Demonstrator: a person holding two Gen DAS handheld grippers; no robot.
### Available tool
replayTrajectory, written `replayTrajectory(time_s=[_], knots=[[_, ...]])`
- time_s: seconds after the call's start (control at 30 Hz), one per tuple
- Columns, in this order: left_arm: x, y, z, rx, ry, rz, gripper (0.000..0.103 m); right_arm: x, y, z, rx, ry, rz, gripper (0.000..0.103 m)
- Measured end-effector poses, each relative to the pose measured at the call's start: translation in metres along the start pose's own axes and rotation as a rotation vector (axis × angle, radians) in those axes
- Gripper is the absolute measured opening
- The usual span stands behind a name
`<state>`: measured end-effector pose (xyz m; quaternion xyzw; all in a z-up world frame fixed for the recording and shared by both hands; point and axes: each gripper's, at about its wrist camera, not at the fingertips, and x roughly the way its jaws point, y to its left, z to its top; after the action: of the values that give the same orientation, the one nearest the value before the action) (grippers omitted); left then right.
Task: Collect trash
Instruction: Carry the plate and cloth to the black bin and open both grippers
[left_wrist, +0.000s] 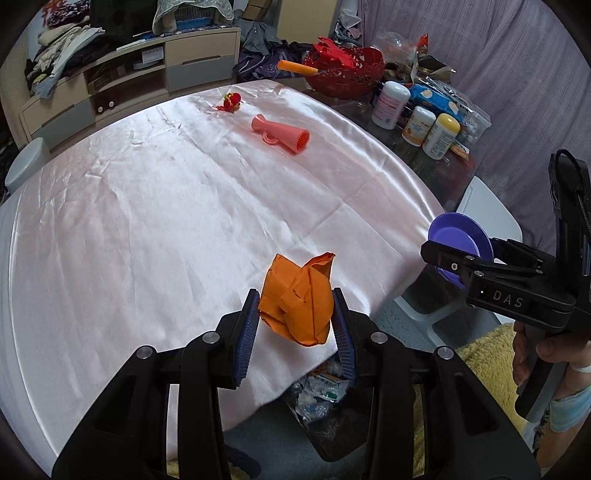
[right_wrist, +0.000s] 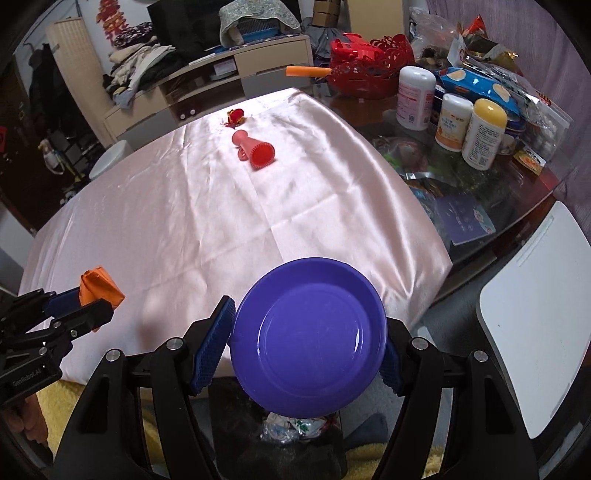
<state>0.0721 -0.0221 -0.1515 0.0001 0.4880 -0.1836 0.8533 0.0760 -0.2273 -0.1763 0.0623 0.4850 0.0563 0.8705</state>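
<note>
My left gripper (left_wrist: 295, 317) is shut on a crumpled orange paper wad (left_wrist: 295, 299), held above the near edge of the table. In the right wrist view the same wad (right_wrist: 100, 284) shows at the left in that gripper (right_wrist: 86, 306). My right gripper (right_wrist: 308, 343) is shut on a purple plastic plate (right_wrist: 310, 339), its blue pads (right_wrist: 214, 347) pressing the rim. From the left wrist view the plate (left_wrist: 458, 236) appears at the right in the right gripper (left_wrist: 452, 258). Below both sits a dark trash bin (left_wrist: 325, 406) with wrappers inside, also visible as the bin (right_wrist: 295, 432).
A pink satin cloth (left_wrist: 147, 221) covers the table; a pink toy horn (left_wrist: 280, 133) and a small red ornament (left_wrist: 231, 102) lie far on it. Bottles (right_wrist: 480, 133), snack packs and a red basket (right_wrist: 369, 70) crowd the right. A white chair (right_wrist: 535, 317) stands right.
</note>
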Motion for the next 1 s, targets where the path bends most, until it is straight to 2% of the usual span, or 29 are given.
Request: replayTrajectory(time_s=[0.2,0.33,0.5,0.77,1.0], knots=[[-0.004,-0.016,-0.035,-0.002,0.031,-0.020,0.037,-0.009,-0.007,-0.037,0.030,0.025,0.024,0.070],[0.002,-0.024,-0.057,-0.007,0.064,-0.029,0.037,-0.006,-0.010,-0.065,0.068,0.074,0.085,0.070],[0.019,-0.032,-0.085,-0.009,0.129,-0.043,0.037,0.001,-0.013,-0.090,0.091,0.119,0.085,0.070],[0.052,-0.044,-0.118,0.017,0.243,-0.058,0.037,0.011,-0.015,-0.108,0.106,0.162,0.094,0.070],[0.069,-0.048,-0.125,0.029,0.300,-0.072,0.037,0.023,-0.010,-0.113,0.084,0.207,0.094,0.071]])
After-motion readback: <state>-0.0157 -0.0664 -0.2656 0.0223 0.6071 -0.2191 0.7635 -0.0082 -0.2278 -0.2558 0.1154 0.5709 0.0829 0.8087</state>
